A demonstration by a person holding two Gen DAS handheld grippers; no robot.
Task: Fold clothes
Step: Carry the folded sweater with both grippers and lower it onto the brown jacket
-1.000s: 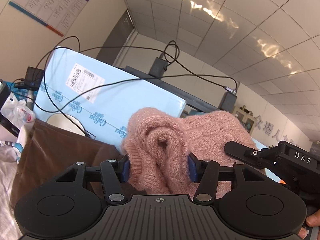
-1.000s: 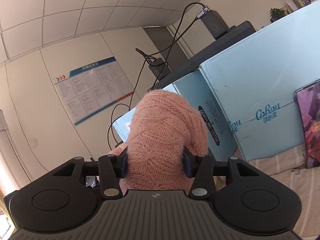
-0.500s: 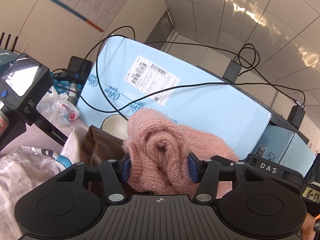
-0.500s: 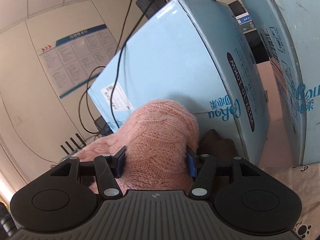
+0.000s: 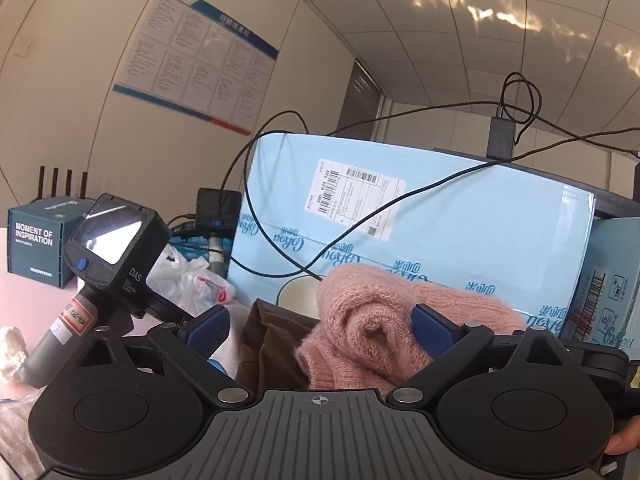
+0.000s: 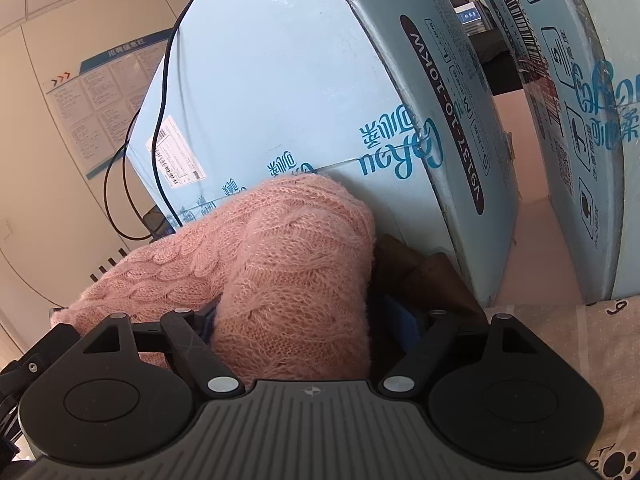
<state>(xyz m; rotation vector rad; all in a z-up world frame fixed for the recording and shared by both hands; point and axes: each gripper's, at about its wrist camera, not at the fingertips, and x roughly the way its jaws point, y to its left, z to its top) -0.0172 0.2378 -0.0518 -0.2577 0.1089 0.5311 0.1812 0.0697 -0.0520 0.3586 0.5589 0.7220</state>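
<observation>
- The knitted sweater (image 5: 400, 320) lay on a folded garment (image 5: 272, 344), directly before the large carton (image 5: 460, 232).
- A second carton (image 6: 580, 120) stood right of the large one.
- A cable (image 5: 360, 216) hung across the carton's front.
- A small box (image 5: 36, 244) stood far left.

pink cable-knit sweater (image 6: 288, 264), brown garment (image 5: 268, 344), pale blue box (image 5: 440, 220), blue-padded black claws.

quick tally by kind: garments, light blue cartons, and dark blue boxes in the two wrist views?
Garments: 2 — pink knit sweater, brown garment
Light blue cartons: 2 — large carton, second carton
Dark blue boxes: 1 — small printed box
Total: 5
</observation>
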